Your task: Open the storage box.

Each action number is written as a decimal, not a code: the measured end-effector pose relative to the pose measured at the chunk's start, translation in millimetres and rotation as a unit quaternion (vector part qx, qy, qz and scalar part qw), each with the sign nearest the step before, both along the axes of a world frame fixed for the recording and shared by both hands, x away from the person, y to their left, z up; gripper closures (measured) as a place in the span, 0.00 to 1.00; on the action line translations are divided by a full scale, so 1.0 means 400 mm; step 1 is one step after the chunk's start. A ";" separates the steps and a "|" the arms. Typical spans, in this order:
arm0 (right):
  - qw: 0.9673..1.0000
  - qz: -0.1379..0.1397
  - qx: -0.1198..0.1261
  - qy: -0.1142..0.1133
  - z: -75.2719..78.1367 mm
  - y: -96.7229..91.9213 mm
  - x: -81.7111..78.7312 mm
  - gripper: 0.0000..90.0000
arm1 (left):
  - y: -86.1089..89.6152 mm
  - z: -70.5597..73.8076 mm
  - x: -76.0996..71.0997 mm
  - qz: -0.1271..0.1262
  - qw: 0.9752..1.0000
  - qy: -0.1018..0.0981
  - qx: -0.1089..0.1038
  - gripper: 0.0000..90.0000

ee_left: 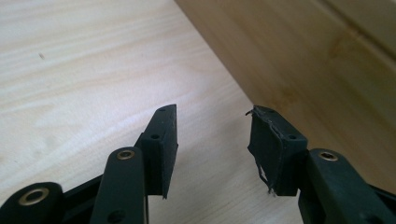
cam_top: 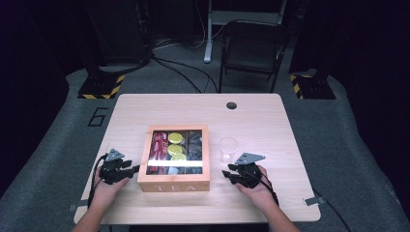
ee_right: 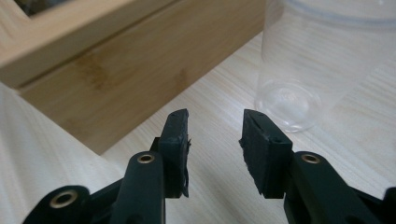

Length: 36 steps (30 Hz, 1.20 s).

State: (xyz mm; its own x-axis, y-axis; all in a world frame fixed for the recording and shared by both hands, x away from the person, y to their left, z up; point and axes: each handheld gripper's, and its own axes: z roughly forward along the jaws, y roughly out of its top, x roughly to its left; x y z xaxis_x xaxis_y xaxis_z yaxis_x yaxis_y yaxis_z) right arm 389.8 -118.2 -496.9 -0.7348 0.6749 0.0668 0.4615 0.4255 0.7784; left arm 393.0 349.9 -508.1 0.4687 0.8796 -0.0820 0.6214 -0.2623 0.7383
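The left gripper (cam_top: 126, 169) lies low over the table (cam_top: 270, 125), near its front edge, with its two black jaws apart and nothing between them; bare pale wood shows in the gap. Its pads (ee_left: 166, 144) are flat, matte rubber blocks, a little frayed at the edges, on black arms with brass rivets. The tea box (cam_top: 174, 157) stands just beside its tips, to the right in the high view; in the left gripper view the box's smooth, light brown bamboo side wall (ee_left: 299, 60) runs close past the right jaw, but contact cannot be confirmed.

The right gripper (cam_top: 232, 175) is on the other side of the box, also near the front edge, and its jaws are apart too, with only the table surface between them. In the right gripper view the box corner (ee_right: 107, 88) lies ahead to the left, and a clear plastic cup (ee_right: 308, 70), round and upright, stands ahead to the right, near the tips but apart from them.

The box is rectangular, with a wooden frame and a glass window in the lid; through it red packets and yellow-green round ones are seen. The word TEA is on its front wall. It sits in the middle of the table, slightly toward the front edge.

Both hands come from the front edge, forearms angled inward, each gripper pointing toward the box.
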 end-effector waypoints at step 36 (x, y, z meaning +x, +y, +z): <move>0.997 0.080 0.021 0.008 0.091 0.073 -0.107 0.99 | 0.006 0.030 -0.018 0.012 1.000 -0.020 -0.016 0.54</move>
State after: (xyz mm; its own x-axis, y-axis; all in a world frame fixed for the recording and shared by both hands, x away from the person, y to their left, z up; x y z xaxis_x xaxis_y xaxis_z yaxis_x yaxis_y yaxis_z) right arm 346.8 -88.9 -460.7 -0.8311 0.5459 0.1058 0.4036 0.4613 0.7901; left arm 385.8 352.3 -495.9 0.4511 0.8877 -0.0920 0.5977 -0.2239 0.7698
